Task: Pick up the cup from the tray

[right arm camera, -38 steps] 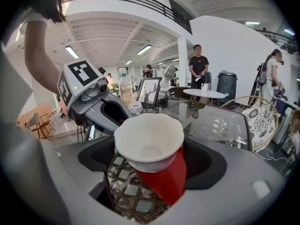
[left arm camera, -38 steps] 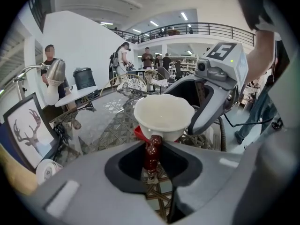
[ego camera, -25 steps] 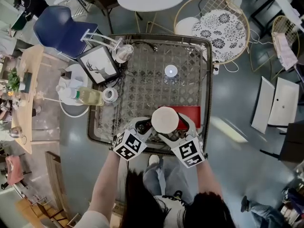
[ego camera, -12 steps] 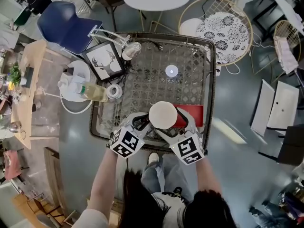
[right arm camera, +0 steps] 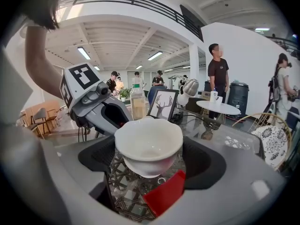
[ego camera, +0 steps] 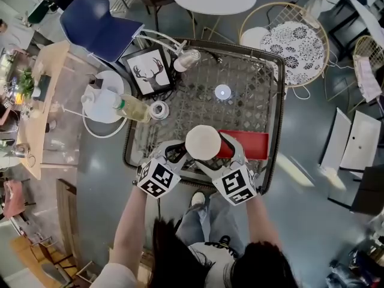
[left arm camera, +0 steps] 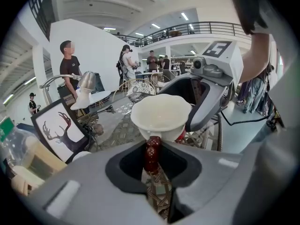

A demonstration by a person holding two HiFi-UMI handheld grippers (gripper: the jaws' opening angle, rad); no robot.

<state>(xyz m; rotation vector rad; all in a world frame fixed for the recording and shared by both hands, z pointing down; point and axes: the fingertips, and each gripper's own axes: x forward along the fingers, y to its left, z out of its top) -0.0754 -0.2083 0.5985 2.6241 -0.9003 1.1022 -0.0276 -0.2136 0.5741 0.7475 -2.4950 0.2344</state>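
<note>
We hold white scalloped cup (ego camera: 204, 141) above red flat tray (ego camera: 253, 144). Right tool (ego camera: 223, 157) clamped on it. Left tool (ego camera: 179, 155) closed round dark red piece (left arm camera: 152, 153) beneath cup.

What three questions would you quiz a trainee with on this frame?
1. True or false: the cup rests on the tray.
2. What stands between the jaws of the right gripper? A) a bottle B) the cup C) a lamp
3. Fill in: the framed picture on the table shows a ____.

Key: 1 false, since the right gripper view shows the cup held between the jaws with wicker under it and the tray lower down; 2 B; 3 deer.
</note>
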